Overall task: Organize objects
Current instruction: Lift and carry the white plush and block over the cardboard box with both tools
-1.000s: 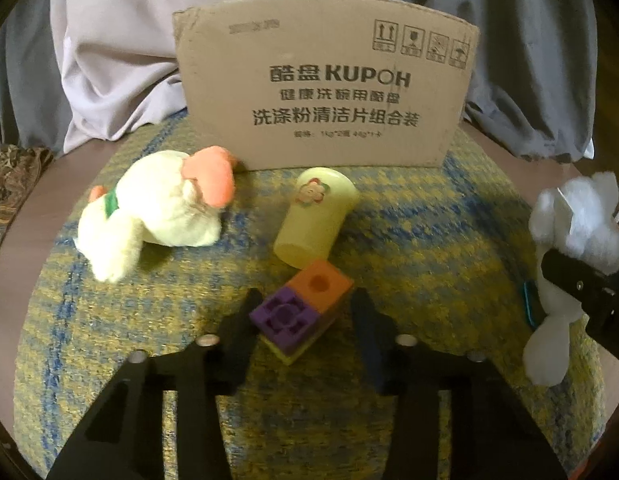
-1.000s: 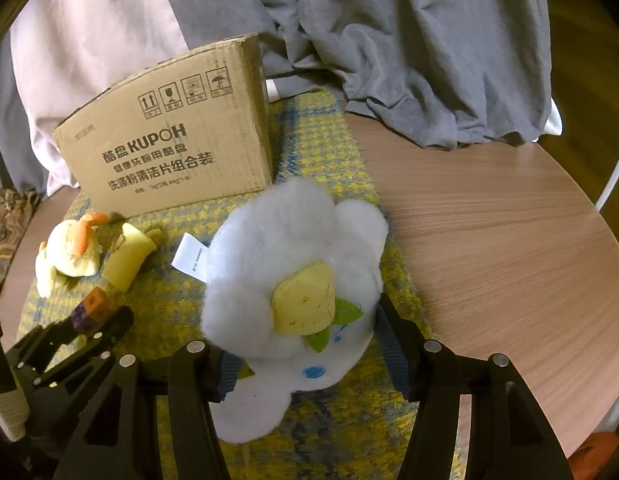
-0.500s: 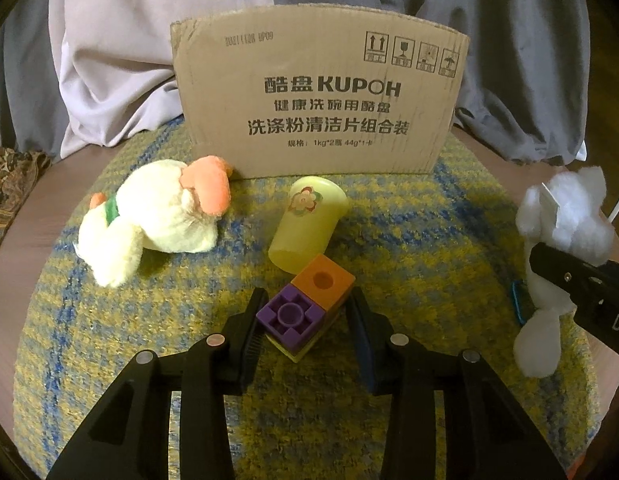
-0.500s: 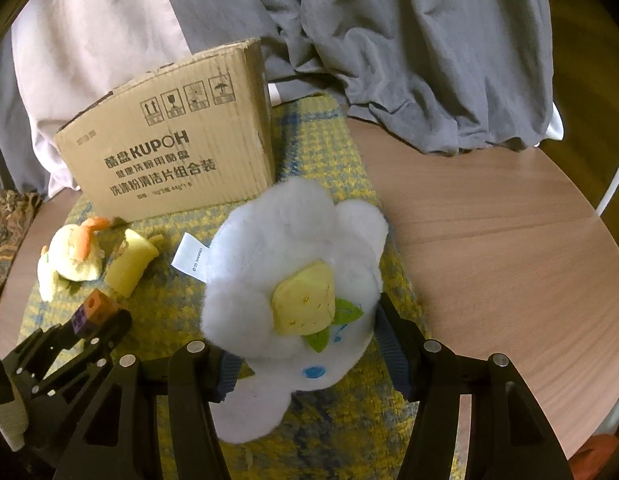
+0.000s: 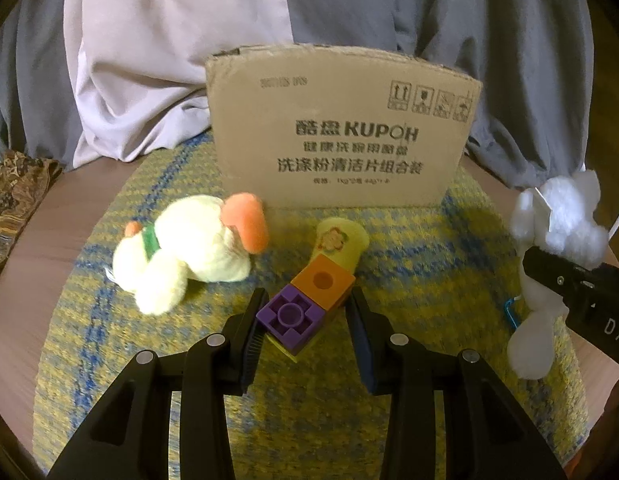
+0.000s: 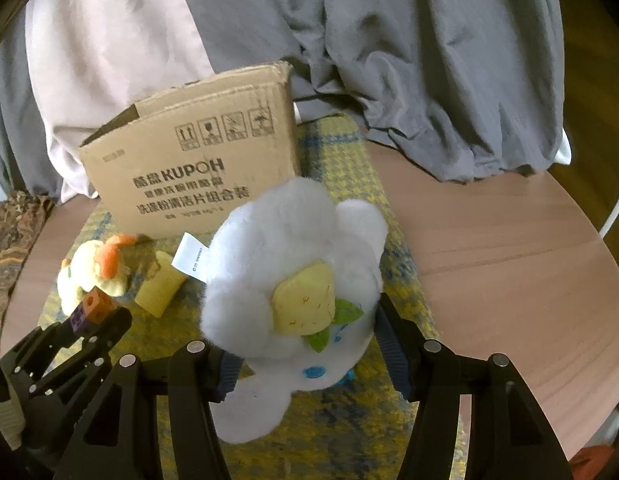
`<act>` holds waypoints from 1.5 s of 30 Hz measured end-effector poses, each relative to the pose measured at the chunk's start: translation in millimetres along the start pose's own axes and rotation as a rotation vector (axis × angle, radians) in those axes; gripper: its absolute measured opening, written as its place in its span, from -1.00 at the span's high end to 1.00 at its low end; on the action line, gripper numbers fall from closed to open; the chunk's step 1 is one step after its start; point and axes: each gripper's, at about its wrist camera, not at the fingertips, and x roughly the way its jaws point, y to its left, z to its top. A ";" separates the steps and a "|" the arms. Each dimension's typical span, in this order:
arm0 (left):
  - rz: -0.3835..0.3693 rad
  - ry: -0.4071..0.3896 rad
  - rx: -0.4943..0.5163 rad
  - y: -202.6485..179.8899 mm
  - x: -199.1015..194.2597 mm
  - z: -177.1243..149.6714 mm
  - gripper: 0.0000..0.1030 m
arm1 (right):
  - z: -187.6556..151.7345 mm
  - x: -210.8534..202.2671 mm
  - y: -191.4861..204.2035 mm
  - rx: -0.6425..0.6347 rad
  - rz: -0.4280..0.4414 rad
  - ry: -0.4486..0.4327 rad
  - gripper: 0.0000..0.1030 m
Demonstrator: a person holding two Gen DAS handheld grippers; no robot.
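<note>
My left gripper (image 5: 305, 320) is shut on a purple and orange toy block (image 5: 305, 304) and holds it above the mat; the block also shows in the right wrist view (image 6: 91, 308). My right gripper (image 6: 305, 344) is shut on a white plush toy (image 6: 293, 280) with a yellow face patch, lifted off the mat; the plush also shows in the left wrist view (image 5: 557, 240). A brown cardboard box (image 5: 341, 132) stands at the back of the mat, its top open in the right wrist view (image 6: 197, 160).
A cream plush dog (image 5: 189, 248) with orange ears lies left on the yellow-blue mat (image 5: 429, 248). A yellow cup (image 5: 341, 244) lies on its side beyond the block. Grey and pale cloths (image 5: 149, 60) hang behind. The round wooden table (image 6: 489, 260) extends right.
Both grippers have risen with their loads and the views have tilted up. The block and the white plush sit higher over the mat; the box looks farther off.
</note>
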 end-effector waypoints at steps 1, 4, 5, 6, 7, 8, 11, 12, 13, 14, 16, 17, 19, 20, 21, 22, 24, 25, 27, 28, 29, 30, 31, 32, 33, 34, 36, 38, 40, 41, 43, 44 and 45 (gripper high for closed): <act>0.000 -0.003 -0.002 1.2 -1.3 1.0 0.24 | 1.2 -1.3 1.5 -0.001 0.002 -0.003 -0.15; 0.002 -0.014 -0.008 6.0 -5.7 7.2 0.24 | 6.6 -6.9 6.9 -0.008 0.007 -0.016 -0.15; 0.002 -0.018 -0.008 7.3 -7.6 9.4 0.24 | 8.1 -8.2 8.2 -0.009 0.008 -0.020 -0.15; 0.003 -0.023 -0.008 8.4 -9.6 11.7 0.24 | 10.1 -10.0 10.1 -0.011 0.010 -0.025 -0.15; 0.004 -0.026 -0.007 9.0 -11.0 13.0 0.24 | 12.1 -11.3 11.8 -0.011 0.012 -0.029 -0.15; 0.005 -0.030 -0.008 10.1 -12.6 15.4 0.24 | 14.1 -13.0 13.2 -0.012 0.014 -0.033 -0.15; 0.008 -0.045 -0.010 13.1 -17.7 23.7 0.24 | 21.1 -17.2 16.7 -0.014 0.020 -0.045 -0.15; 0.009 -0.049 -0.011 13.6 -19.2 26.0 0.24 | 22.1 -19.0 17.8 -0.015 0.022 -0.048 -0.15; 0.009 -0.054 -0.011 14.3 -21.2 29.2 0.24 | 24.4 -21.0 19.1 -0.016 0.024 -0.052 -0.15; 0.008 -0.058 -0.011 15.0 -22.3 31.8 0.24 | 26.6 -22.8 20.2 -0.018 0.026 -0.056 -0.15; 0.008 -0.070 -0.010 15.9 -25.9 37.7 0.24 | 31.6 -26.2 21.9 -0.021 0.029 -0.066 -0.15; 0.007 -0.075 -0.011 16.6 -27.6 41.2 0.24 | 35.3 -28.7 23.0 -0.023 0.030 -0.073 -0.15; 0.006 -0.084 -0.013 17.6 -30.4 48.2 0.24 | 40.9 -33.6 24.8 -0.025 0.032 -0.086 -0.15; 0.006 -0.090 -0.014 18.2 -32.0 51.9 0.24 | 42.9 -35.3 24.8 -0.025 0.032 -0.092 -0.15; 0.007 -0.095 -0.014 18.8 -33.7 55.5 0.24 | 46.4 -37.8 25.5 -0.026 0.033 -0.099 -0.15; 0.007 -0.102 -0.015 19.6 -35.6 60.0 0.24 | 48.8 -39.6 26.2 -0.027 0.034 -0.104 -0.15; 0.007 -0.110 -0.015 21.1 -38.3 66.8 0.24 | 55.0 -43.9 28.4 -0.029 0.035 -0.118 -0.15; 0.008 -0.115 -0.014 21.2 -40.2 70.3 0.24 | 58.0 -45.9 29.5 -0.030 0.036 -0.124 -0.15; 0.010 -0.127 -0.010 21.6 -44.0 77.7 0.24 | 64.6 -49.6 31.0 -0.032 0.038 -0.138 -0.15; 0.011 -0.133 -0.009 22.3 -46.0 81.2 0.24 | 67.1 -51.1 32.1 -0.033 0.038 -0.143 -0.15; 0.011 -0.138 -0.007 22.6 -47.7 85.4 0.24 | 70.8 -53.0 33.1 -0.034 0.039 -0.149 -0.15; 0.010 -0.142 -0.007 22.9 -48.8 89.3 0.24 | 73.2 -53.6 34.0 -0.035 0.039 -0.153 -0.15; 0.006 -0.145 -0.010 24.1 -50.4 93.9 0.24 | 76.5 -55.1 35.0 -0.036 0.040 -0.158 -0.15; 0.003 -0.147 -0.011 24.4 -51.6 96.4 0.24 | 79.5 -56.5 36.0 -0.038 0.041 -0.163 -0.15; 0.001 -0.150 -0.010 24.7 -52.6 99.6 0.24 | 81.4 -57.7 37.5 -0.040 0.041 -0.168 -0.15; 0.002 -0.155 -0.009 24.9 -53.7 102.6 0.24 | 84.5 -59.4 38.8 -0.043 0.041 -0.175 -0.15; 0.004 -0.164 -0.008 25.9 -55.4 109.8 0.24 | 90.0 -62.1 40.9 -0.045 0.041 -0.185 -0.15; 0.003 -0.172 -0.008 27.5 -56.2 116.4 0.24 | 95.5 -63.7 42.3 -0.045 0.039 -0.193 -0.15; 0.005 -0.179 -0.007 28.8 -56.8 122.2 0.24 | 100.9 -64.8 43.4 -0.046 0.039 -0.200 -0.15; 0.006 -0.182 -0.006 29.4 -57.0 125.2 0.24 | 104.5 -65.2 44.3 -0.046 0.039 -0.204 -0.15; 0.007 -0.188 -0.005 30.4 -56.8 130.6 0.24 | 109.4 -66.1 46.0 -0.044 0.040 -0.210 -0.15; 0.008 -0.191 -0.008 31.9 -56.7 134.7 0.24 | 113.5 -66.6 47.1 -0.045 0.039 -0.215 -0.15; 0.008 -0.194 -0.008 32.3 -56.4 137.0 0.24 | 115.4 -67.2 48.2 -0.045 0.039 -0.218 -0.15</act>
